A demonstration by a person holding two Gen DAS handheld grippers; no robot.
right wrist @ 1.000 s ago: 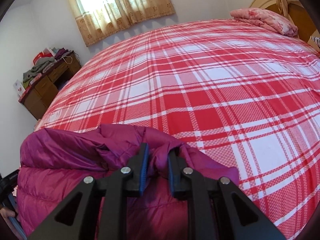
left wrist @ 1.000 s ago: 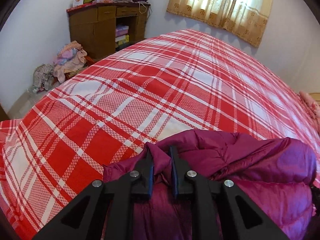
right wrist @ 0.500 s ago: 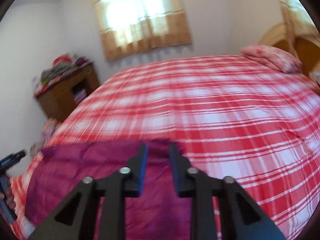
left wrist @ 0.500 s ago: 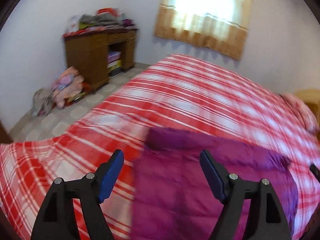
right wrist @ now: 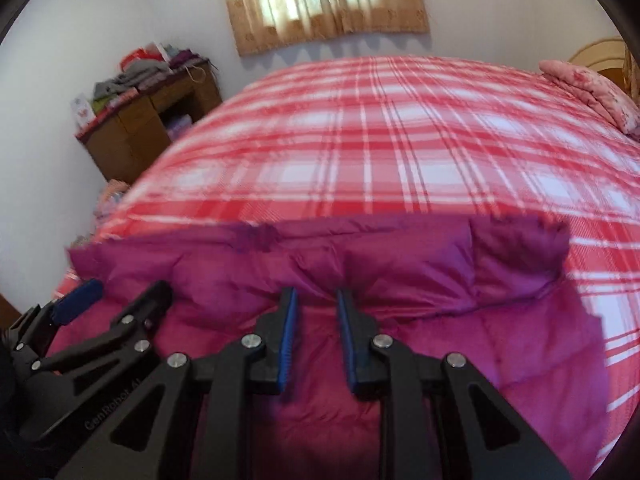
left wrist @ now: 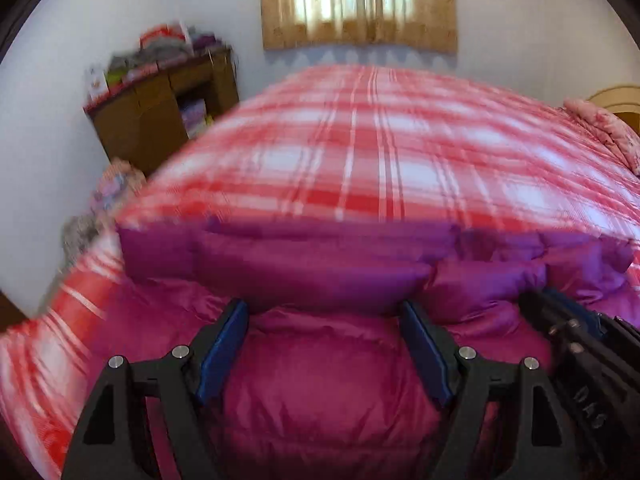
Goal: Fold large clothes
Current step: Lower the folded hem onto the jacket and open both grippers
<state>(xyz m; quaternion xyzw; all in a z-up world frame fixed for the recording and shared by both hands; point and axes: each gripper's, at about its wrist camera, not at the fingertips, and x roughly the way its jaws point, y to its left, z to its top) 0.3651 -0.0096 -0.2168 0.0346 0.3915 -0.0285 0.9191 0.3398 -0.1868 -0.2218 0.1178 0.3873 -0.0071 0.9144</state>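
A magenta puffer jacket (left wrist: 320,360) lies on the near end of the red plaid bed (left wrist: 380,152), with a purple folded band across its far edge. It also shows in the right wrist view (right wrist: 400,280). My left gripper (left wrist: 326,316) is open wide and empty above the jacket's middle. My right gripper (right wrist: 316,296) has its jaws a narrow gap apart, with no cloth between them, just above the jacket. The right gripper shows at the right edge of the left wrist view (left wrist: 576,328). The left gripper shows at lower left of the right wrist view (right wrist: 116,296).
A wooden desk (left wrist: 168,112) piled with clothes stands by the wall at left, with a heap of clothes (left wrist: 116,184) on the floor beside it. A pink pillow (right wrist: 592,92) lies at the bed's far right. A curtained window (left wrist: 356,0) is behind the bed.
Both grippers held the jacket's edge a second ago. The left one let go and opened wide. The right one has opened slightly and let go. The jacket now lies flatter on the bed.
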